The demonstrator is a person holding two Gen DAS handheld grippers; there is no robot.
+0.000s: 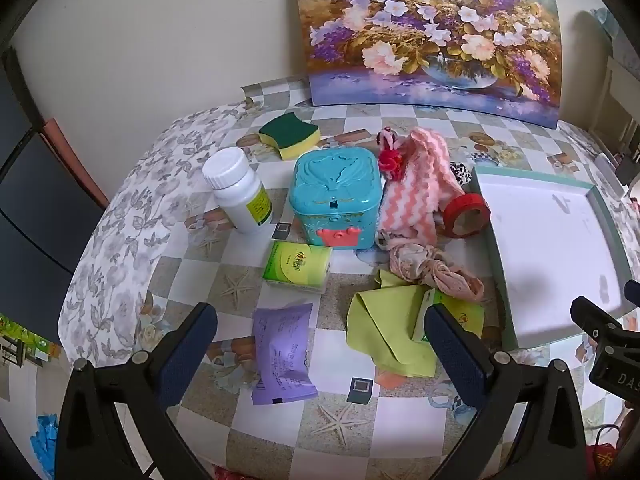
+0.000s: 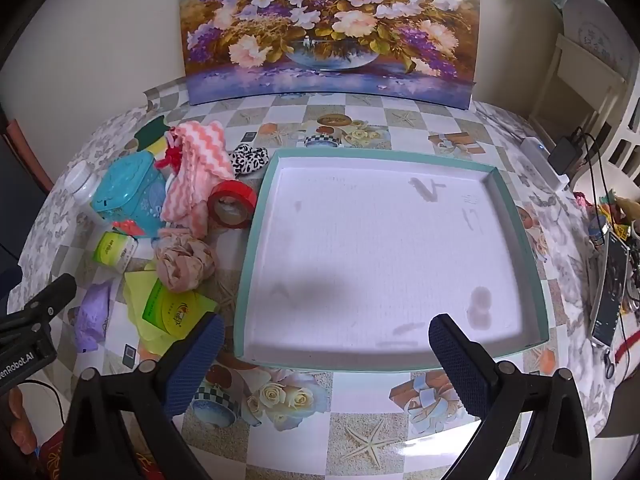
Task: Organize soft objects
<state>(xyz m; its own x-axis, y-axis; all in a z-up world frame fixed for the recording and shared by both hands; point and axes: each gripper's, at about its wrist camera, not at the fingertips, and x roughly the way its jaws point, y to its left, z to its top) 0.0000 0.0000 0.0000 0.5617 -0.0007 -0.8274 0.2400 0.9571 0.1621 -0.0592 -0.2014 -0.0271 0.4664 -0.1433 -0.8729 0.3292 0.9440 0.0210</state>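
Soft things lie in a pile left of a shallow teal-rimmed white tray, which also shows in the left wrist view: a pink-white zigzag cloth, a crumpled beige-pink cloth, a lime cloth, a purple tissue pack, green tissue packs, a sponge. My left gripper is open and empty above the purple pack. My right gripper is open and empty over the tray's near edge.
A teal plastic box, a white pill bottle and a red tape roll stand among the pile. A flower painting leans on the back wall. A phone and cables lie at the right table edge.
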